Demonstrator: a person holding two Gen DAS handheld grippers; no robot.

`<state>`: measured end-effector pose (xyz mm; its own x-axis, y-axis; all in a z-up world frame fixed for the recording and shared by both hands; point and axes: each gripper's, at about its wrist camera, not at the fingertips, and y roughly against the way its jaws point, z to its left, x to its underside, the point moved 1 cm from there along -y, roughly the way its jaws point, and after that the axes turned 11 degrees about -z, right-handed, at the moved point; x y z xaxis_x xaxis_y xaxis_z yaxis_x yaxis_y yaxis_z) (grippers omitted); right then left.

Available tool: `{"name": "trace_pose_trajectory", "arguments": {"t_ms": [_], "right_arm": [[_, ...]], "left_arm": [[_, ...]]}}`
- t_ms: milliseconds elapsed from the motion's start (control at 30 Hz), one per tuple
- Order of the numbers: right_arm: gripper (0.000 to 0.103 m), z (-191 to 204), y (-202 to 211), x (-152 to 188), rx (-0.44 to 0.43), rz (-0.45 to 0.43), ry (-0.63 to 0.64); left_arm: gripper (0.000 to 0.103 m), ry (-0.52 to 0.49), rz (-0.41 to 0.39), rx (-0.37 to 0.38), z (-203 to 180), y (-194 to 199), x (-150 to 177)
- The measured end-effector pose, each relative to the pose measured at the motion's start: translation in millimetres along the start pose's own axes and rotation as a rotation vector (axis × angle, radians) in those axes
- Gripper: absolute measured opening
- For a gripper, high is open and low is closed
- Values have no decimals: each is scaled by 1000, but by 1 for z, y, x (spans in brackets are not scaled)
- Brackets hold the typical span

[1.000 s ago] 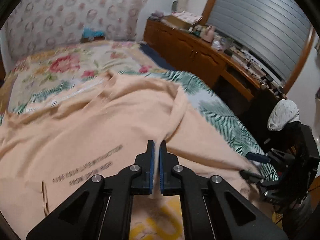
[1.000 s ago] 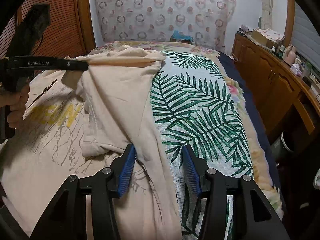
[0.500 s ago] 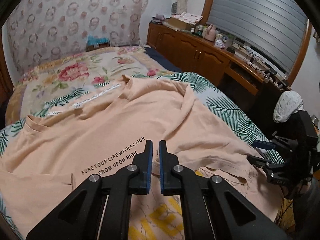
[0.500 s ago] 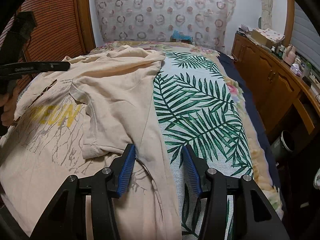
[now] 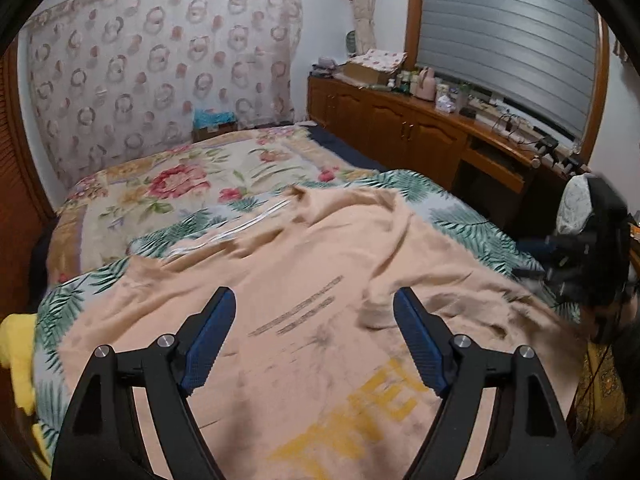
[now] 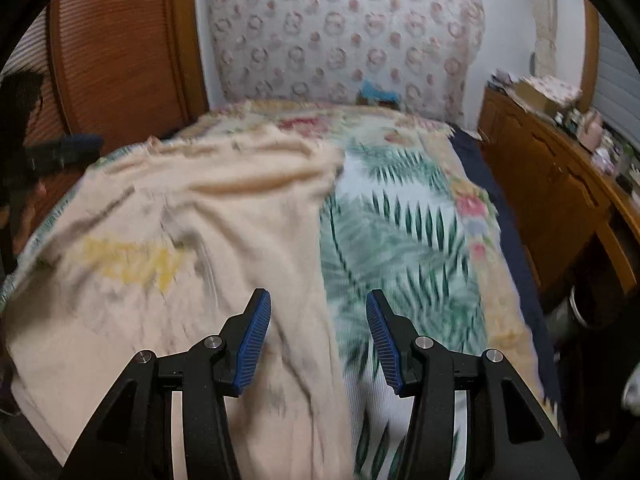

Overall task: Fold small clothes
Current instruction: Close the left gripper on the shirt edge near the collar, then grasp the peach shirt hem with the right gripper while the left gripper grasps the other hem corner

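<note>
A peach T-shirt [image 5: 320, 280] with yellow letters and black print lies spread on the bed, one sleeve folded inward over the body. My left gripper [image 5: 314, 332] is open wide and empty above the shirt's printed middle. My right gripper [image 6: 318, 334] is open and empty above the shirt's right edge [image 6: 304, 280], where cloth meets the leaf-print sheet. The right gripper shows blurred at the right of the left wrist view [image 5: 580, 264]. The left gripper shows dimly at the left of the right wrist view [image 6: 60, 152].
The bed has a leaf-print sheet [image 6: 400, 240] and a floral blanket [image 5: 180, 184] toward the headboard. A wooden sideboard [image 5: 420, 132] with clutter runs along the bed's right side. A yellow cloth [image 5: 16, 360] lies at the bed's left edge.
My left gripper has opened, let go of the shirt sleeve and drawn back; the sleeve now lies on the shirt. My right gripper has lifted and moved, its view blurred.
</note>
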<state>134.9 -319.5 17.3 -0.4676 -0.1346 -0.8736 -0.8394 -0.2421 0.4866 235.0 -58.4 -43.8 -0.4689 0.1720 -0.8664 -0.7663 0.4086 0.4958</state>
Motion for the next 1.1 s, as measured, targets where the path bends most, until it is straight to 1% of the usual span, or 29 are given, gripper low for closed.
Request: {"name": "trace_pose_trajectory", "arguments": {"t_ms": [67,133,233,333,433,467,533,567,667,733,833,867,933,1000,1100], "right_arm": [[52,-3,-11,-16,-26,-2,6],[52,-9,-31,-30,-52,10,1],[52,-23,-72,-44,-92,63,-58],[52,-31,-111,-53,-102,111,-94],[51,-35,-142,-62,-131,150,-143],[46,-37,-151,-65,-138,162,-159],[42,-39,-168,-70,-157,177,-185],[32,-39,-173,-76,-164,172,-189],[17,-36,-194,-90,-182,177,-196],[16,-32,-205,-99,-166,163,-172],[11,-24,-216,-107,-159,141,-155],[11,-21,-219,-111,-156,128,-141],[8,-11,-216,-112,-145,88,-112],[8,-5,-211,-112,-137,57,-89],[8,0,-208,-104,-109,48,-60]], "left_arm": [[82,9,18,-28,12,3,4],[82,28,19,-45,28,10,9],[82,47,12,-110,53,19,18],[82,70,30,-142,75,20,28],[82,94,54,-176,97,20,41],[82,101,64,-188,104,20,45],[82,120,85,-207,118,18,54],[82,132,98,-217,125,16,60],[82,156,120,-238,140,15,72],[82,169,130,-247,148,13,77],[82,177,144,-262,158,12,84],[82,180,147,-268,160,11,85],[82,185,153,-277,164,11,89],[82,190,153,-282,168,11,91],[82,203,143,-279,174,14,92]]}}
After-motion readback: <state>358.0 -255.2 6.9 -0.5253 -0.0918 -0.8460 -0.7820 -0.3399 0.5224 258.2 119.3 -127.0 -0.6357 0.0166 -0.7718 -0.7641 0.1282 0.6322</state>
